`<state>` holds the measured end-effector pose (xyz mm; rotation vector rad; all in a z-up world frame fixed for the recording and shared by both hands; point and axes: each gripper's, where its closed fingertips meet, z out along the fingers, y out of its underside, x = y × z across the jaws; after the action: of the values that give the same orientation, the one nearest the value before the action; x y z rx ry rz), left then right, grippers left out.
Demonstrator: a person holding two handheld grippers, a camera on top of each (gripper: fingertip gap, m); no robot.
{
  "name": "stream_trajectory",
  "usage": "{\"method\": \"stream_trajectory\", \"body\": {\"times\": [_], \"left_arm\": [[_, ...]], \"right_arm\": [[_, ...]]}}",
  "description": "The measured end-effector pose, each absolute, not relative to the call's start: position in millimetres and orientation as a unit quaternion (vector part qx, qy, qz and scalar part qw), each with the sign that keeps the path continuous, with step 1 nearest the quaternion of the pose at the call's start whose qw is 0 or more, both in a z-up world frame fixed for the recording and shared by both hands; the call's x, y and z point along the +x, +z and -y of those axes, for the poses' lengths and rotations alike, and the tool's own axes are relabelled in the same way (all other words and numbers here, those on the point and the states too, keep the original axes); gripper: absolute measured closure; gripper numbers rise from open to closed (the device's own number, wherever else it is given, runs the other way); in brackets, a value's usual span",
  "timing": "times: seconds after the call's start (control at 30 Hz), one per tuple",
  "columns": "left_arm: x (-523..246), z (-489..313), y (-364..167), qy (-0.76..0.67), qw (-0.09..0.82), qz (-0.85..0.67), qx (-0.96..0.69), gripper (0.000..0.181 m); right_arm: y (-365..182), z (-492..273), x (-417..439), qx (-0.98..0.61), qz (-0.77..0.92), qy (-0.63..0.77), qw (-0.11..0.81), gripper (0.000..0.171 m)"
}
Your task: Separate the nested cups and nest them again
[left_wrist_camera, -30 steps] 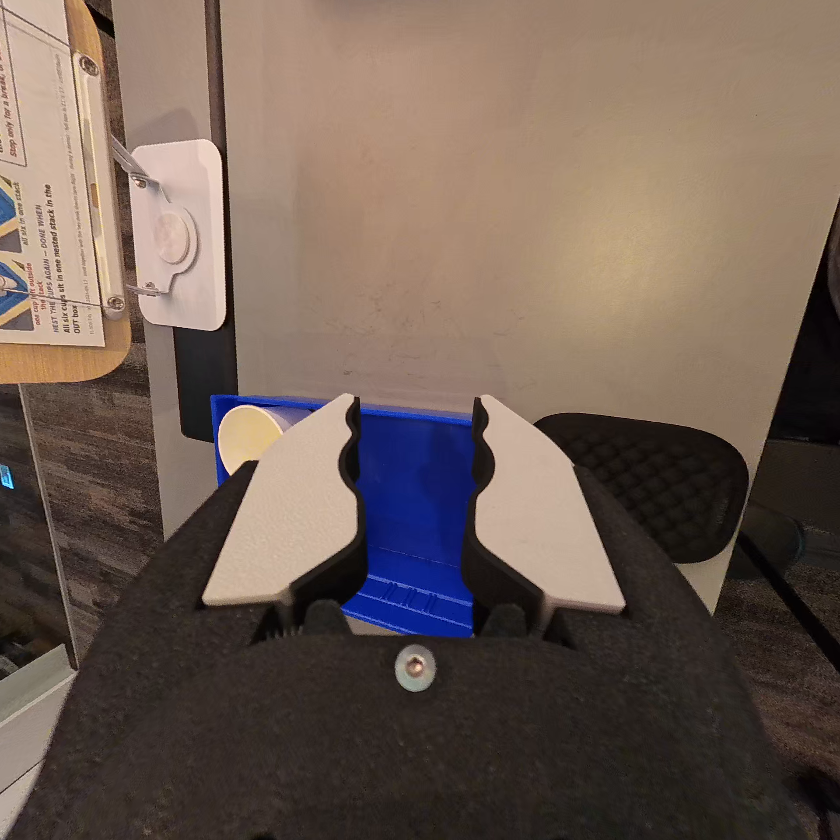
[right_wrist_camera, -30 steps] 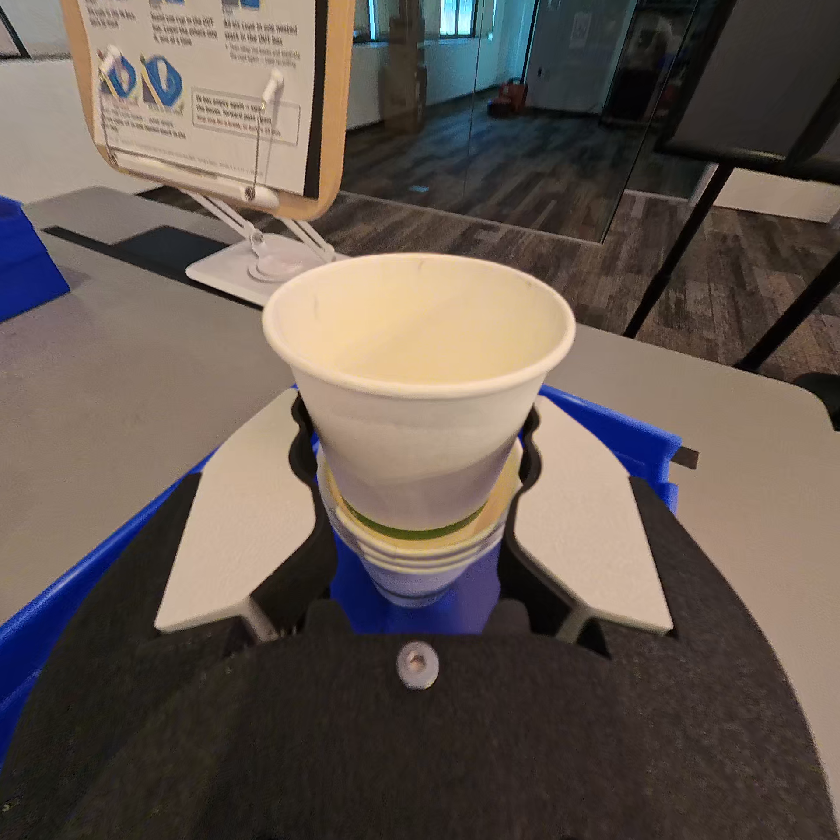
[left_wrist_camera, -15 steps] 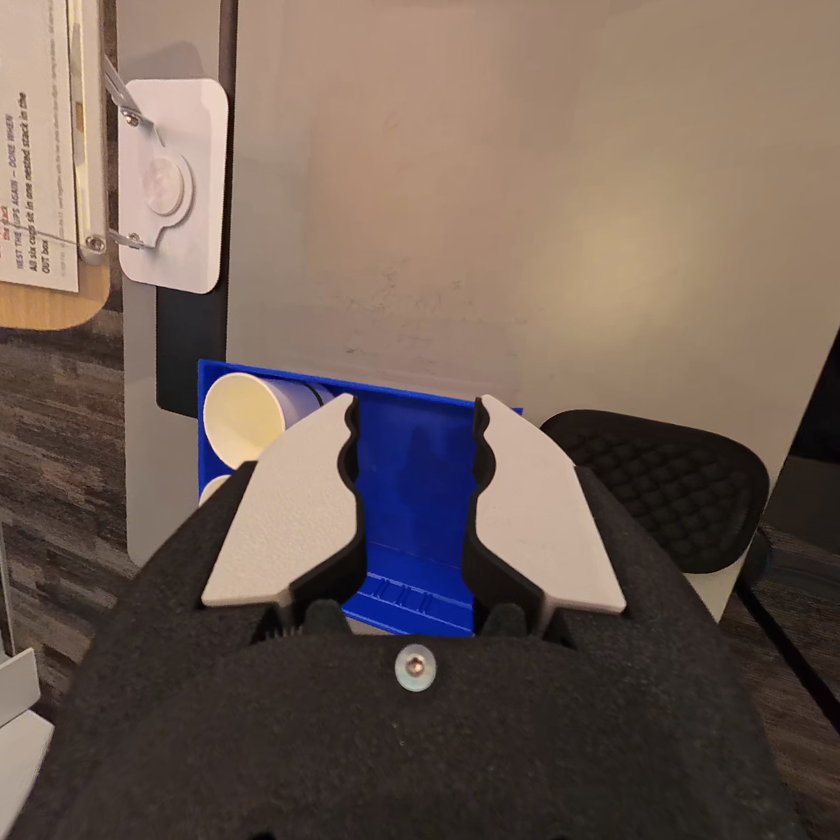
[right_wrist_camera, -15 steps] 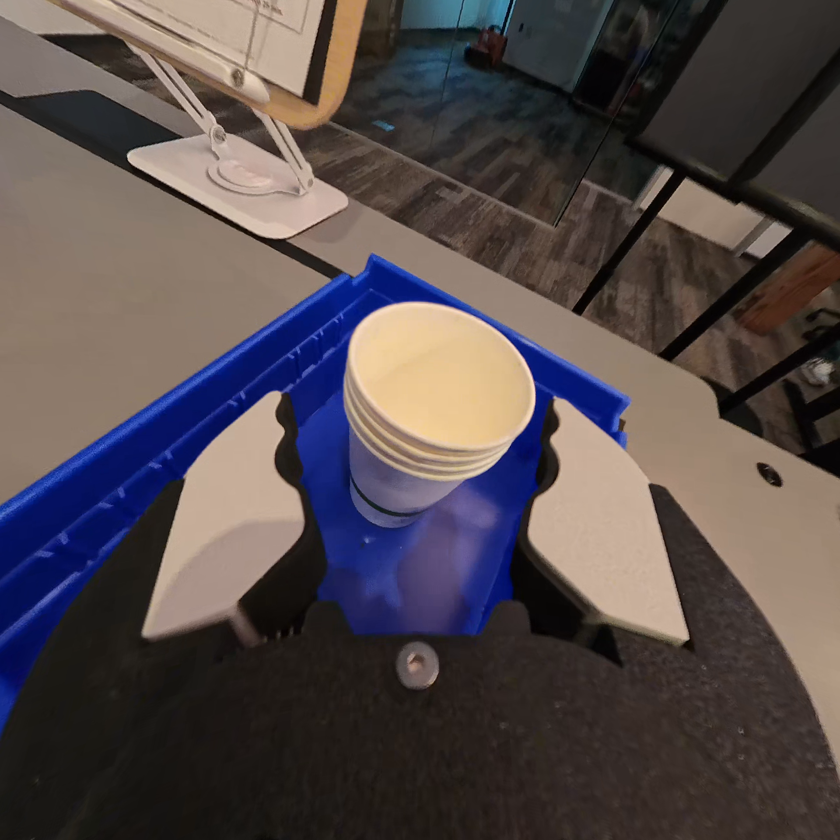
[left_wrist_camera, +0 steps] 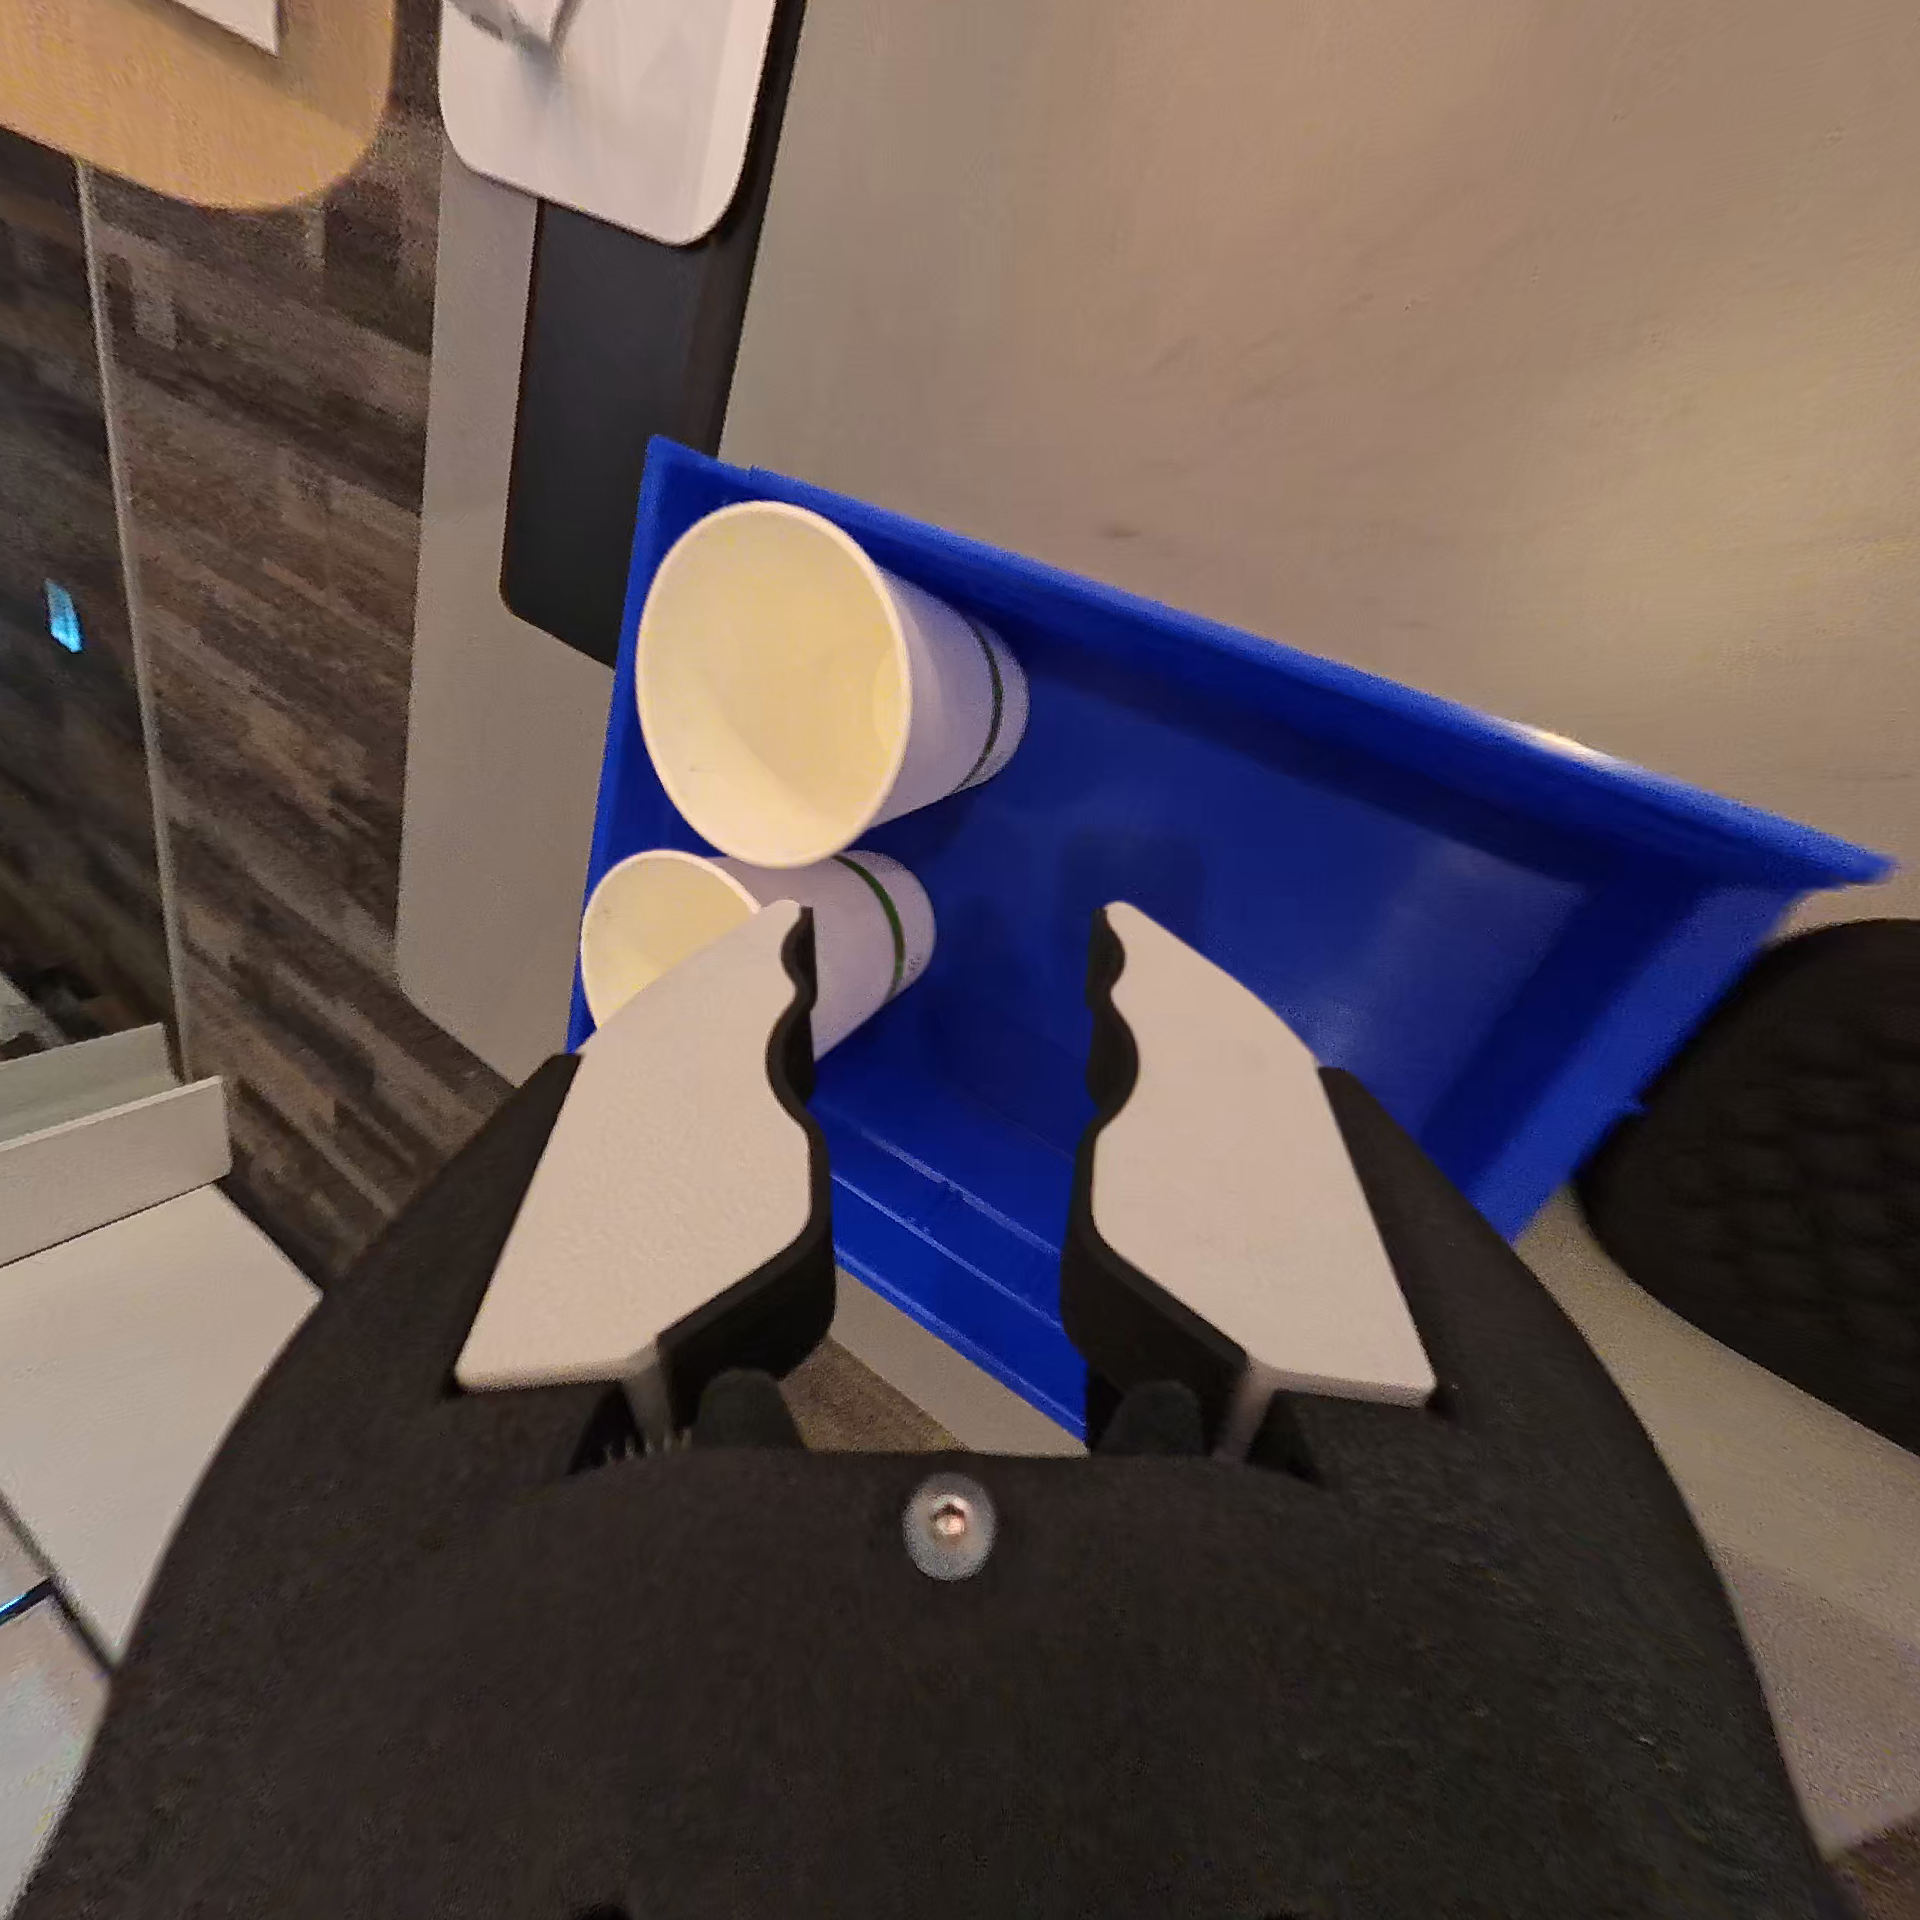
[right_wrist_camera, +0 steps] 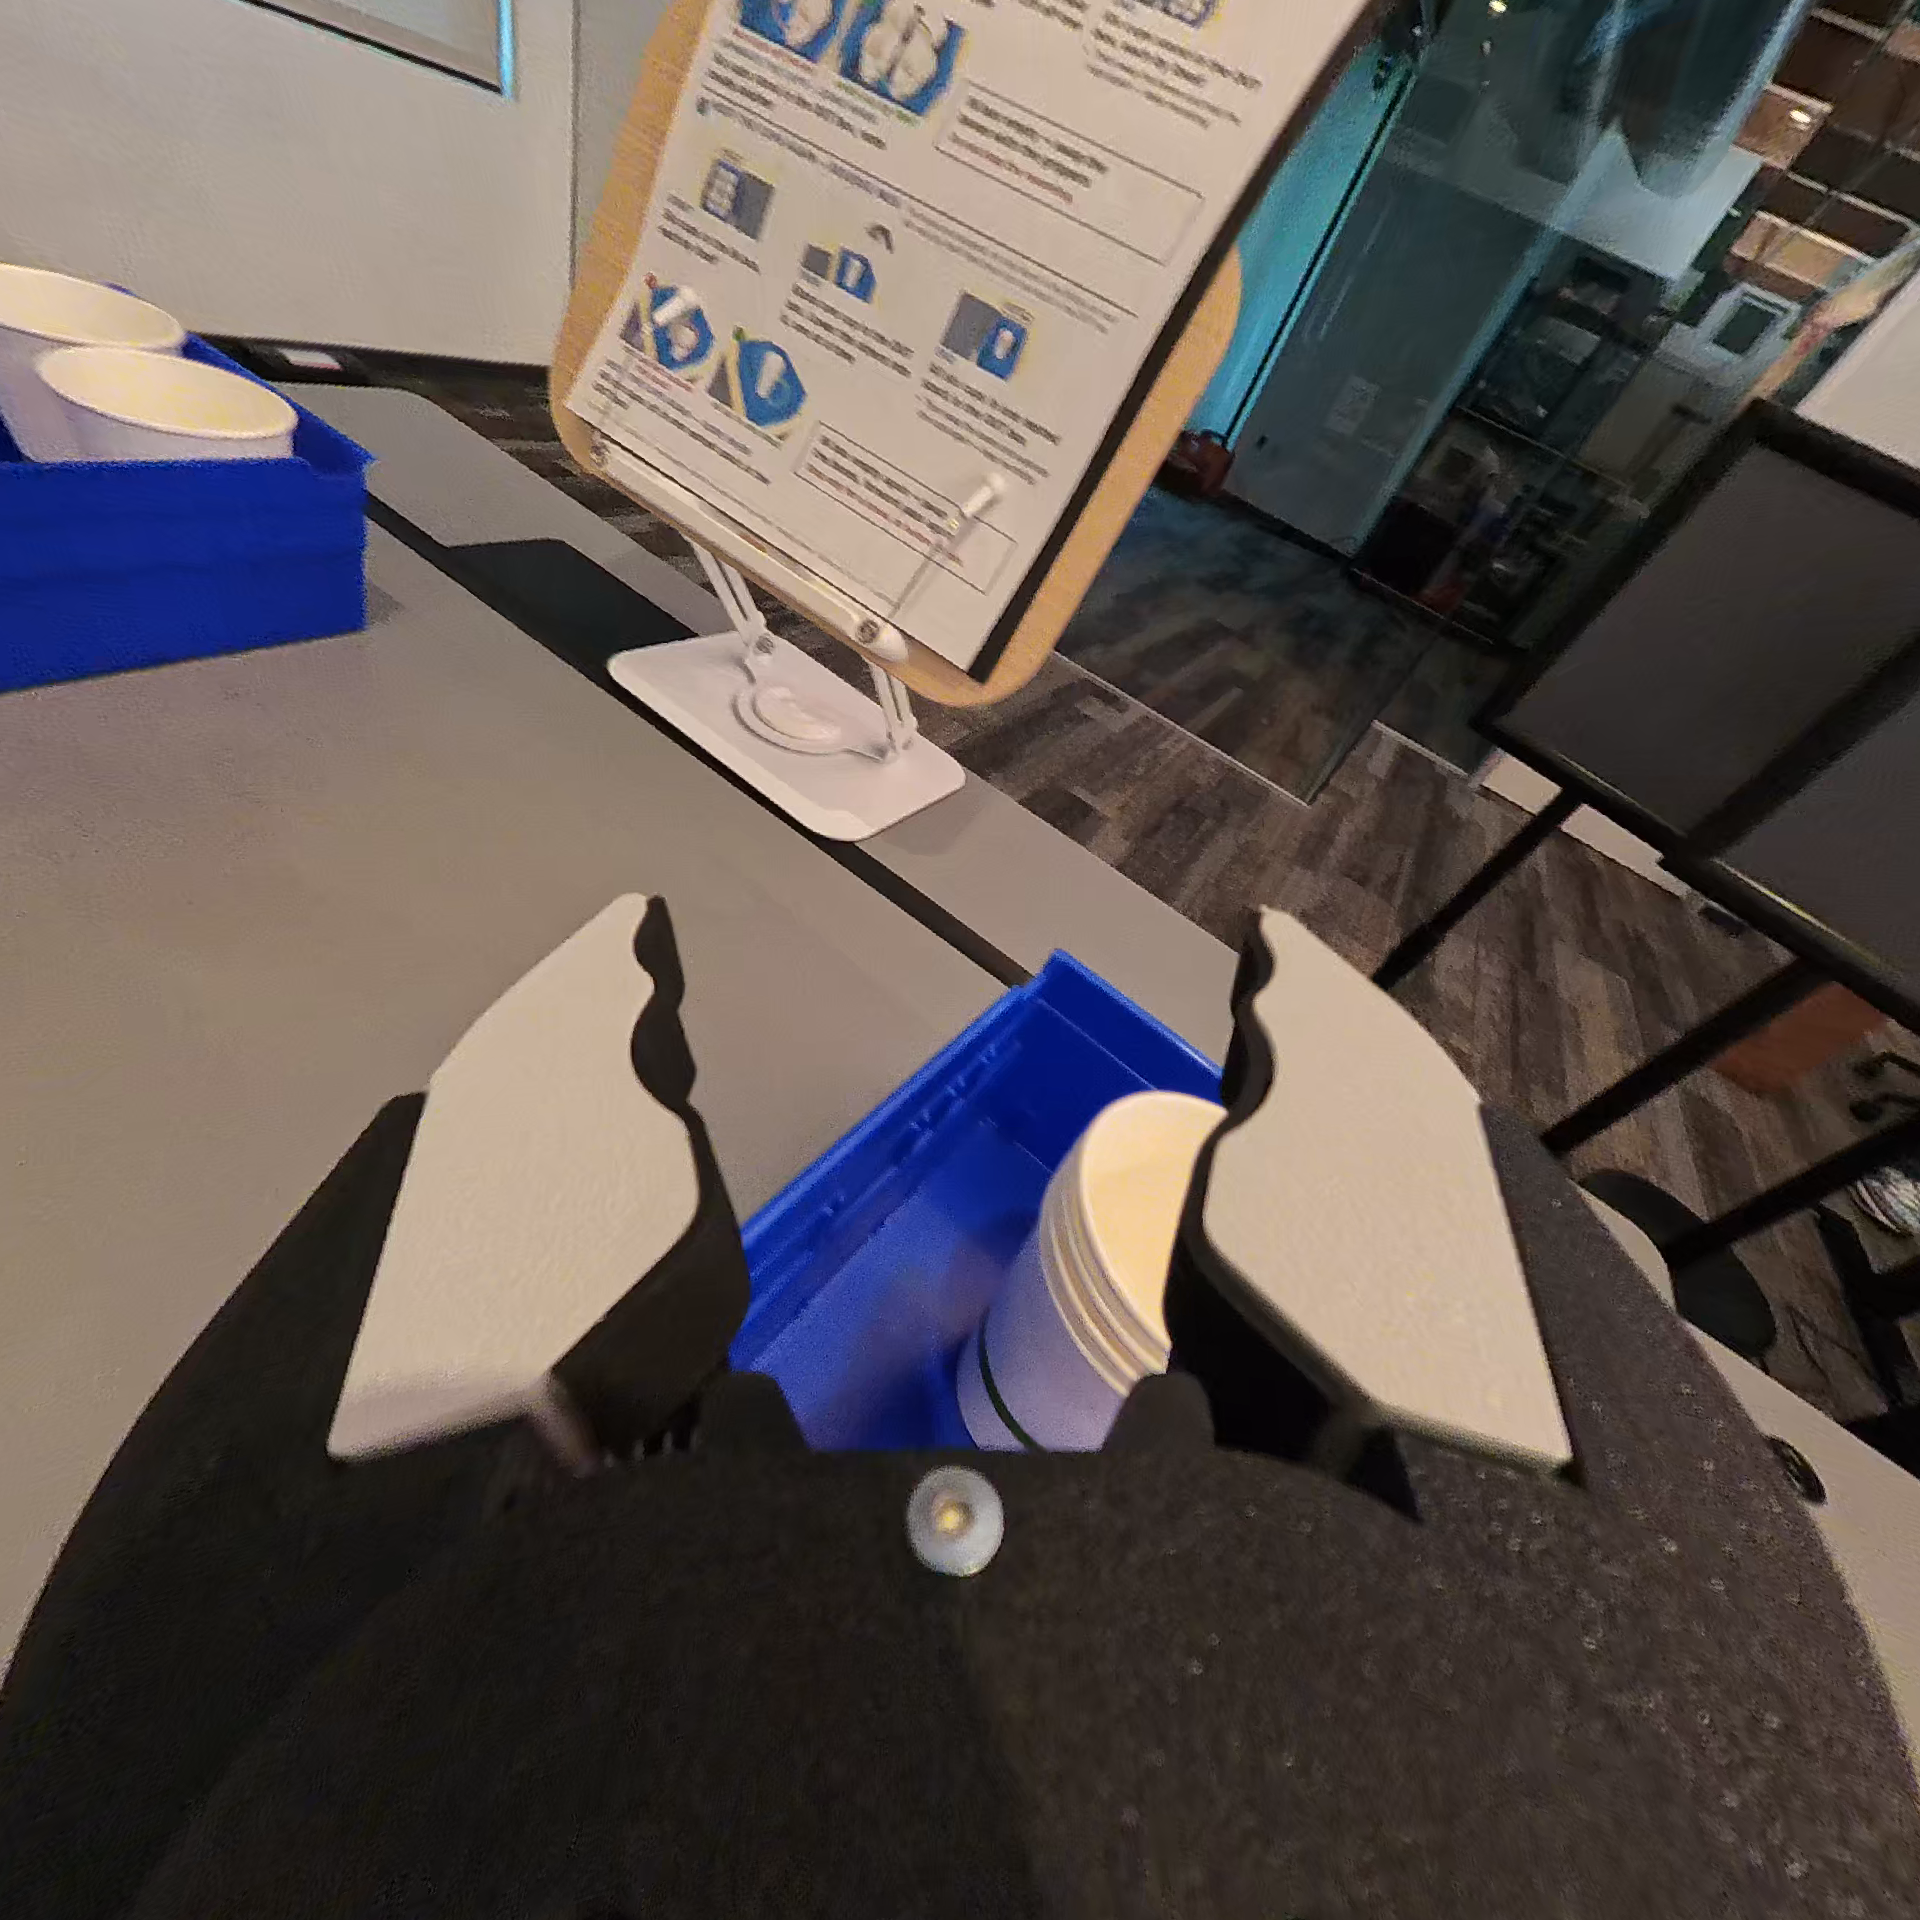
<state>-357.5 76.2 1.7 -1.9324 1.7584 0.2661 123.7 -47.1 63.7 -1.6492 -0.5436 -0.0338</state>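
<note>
Left tongs: left gripper (left_wrist_camera: 945, 914), grey two-finger tool on a black foam body, jaws apart and holding nothing.
Right tongs: right gripper (right_wrist_camera: 951, 925), same build, jaws spread wide, empty.
Loose cups: two white paper cups with a green band, the larger-looking one (left_wrist_camera: 790, 675) ahead and left of the left tongs, the second (left_wrist_camera: 831, 945) just beside the left finger, partly hidden by it; both appear upright in a blue plastic bin (left_wrist_camera: 1299, 831).
Nested stack: white paper cups, several rims showing (right_wrist_camera: 1091, 1278), standing in a second blue plastic bin (right_wrist_camera: 935, 1174) below and between the right tongs' fingers.
Backdrop: wooden clipboard stand with a printed sheet (right_wrist_camera: 894, 312), beyond the right tongs.
Step in hand: re-nesting, judged; two cups remain apart.
Next move: left tongs likely need to shift left and close around a loose cup's wall, gently, since thin paper crushes.
</note>
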Motion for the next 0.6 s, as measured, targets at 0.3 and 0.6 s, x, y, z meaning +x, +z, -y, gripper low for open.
{"method": "stream_trajectory", "body": {"times": [0.3,0.6], "left_arm": [[-341.7,-125.0,-38.8,0.137,0.254,-0.652,-0.701,0.139],[-344.8,-131.2,-62.4,0.146,0.208,-0.662,-0.705,0.152]], "right_arm": [[84.4,42.7,105.9,-0.725,0.186,-0.042,0.662,0.075],[96.3,45.9,115.8,-0.715,0.116,-0.065,0.686,0.075]]}}
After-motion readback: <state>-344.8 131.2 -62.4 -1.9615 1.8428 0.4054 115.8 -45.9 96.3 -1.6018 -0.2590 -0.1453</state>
